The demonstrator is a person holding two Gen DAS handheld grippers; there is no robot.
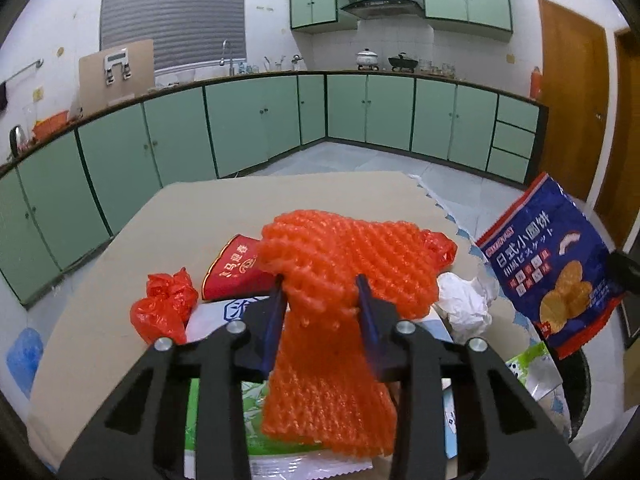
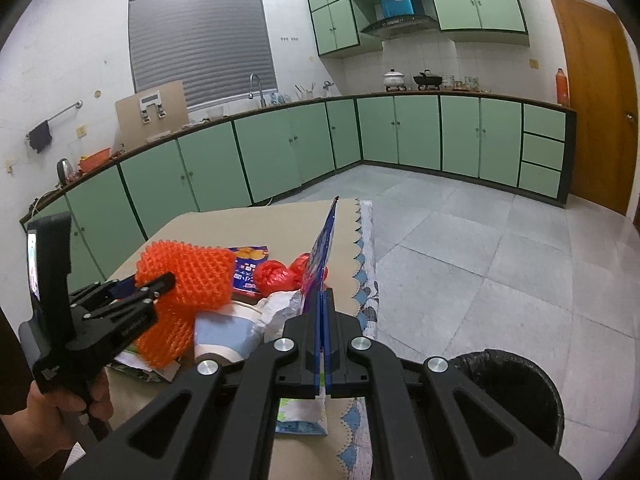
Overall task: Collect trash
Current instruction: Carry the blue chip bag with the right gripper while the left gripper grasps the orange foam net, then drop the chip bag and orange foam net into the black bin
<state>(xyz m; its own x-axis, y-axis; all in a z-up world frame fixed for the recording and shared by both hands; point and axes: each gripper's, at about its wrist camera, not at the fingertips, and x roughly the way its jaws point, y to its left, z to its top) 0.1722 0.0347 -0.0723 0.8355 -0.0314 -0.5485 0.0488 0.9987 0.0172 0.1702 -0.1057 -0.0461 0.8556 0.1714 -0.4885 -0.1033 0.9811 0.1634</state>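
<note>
The desk (image 1: 120, 240) is covered with a beige sheet, and a pile of trash lies on its near part. Beside the desk, on the floor at the right, stands a black trash bin (image 2: 516, 384) lined with a dark bag.

The biggest piece in the pile is an orange foam net (image 1: 336, 280). The left claw (image 1: 322, 292) holds it: the two dark fingers press on the net at its narrow middle, so the net bulges above them and hangs down below them. Its long axis runs from the near side up and away from the camera, and the wide end points toward the far edge of the desk. In the right wrist view the same net (image 2: 192, 280) is seen from the side, lifted a little above the other trash.

The right claw (image 2: 322, 308) is closed on a blue snack bag (image 1: 548, 268). The bag stands upright on its edge between the fingers, with the long axis nearly vertical and the top corner pointing up. It is held in the air at the right edge of the desk, near the bin.

Smaller things lie around: a white crumpled paper (image 1: 464, 304), a red carton (image 1: 236, 268), and a knotted red plastic bag (image 1: 164, 304) at the left of the pile.
</note>
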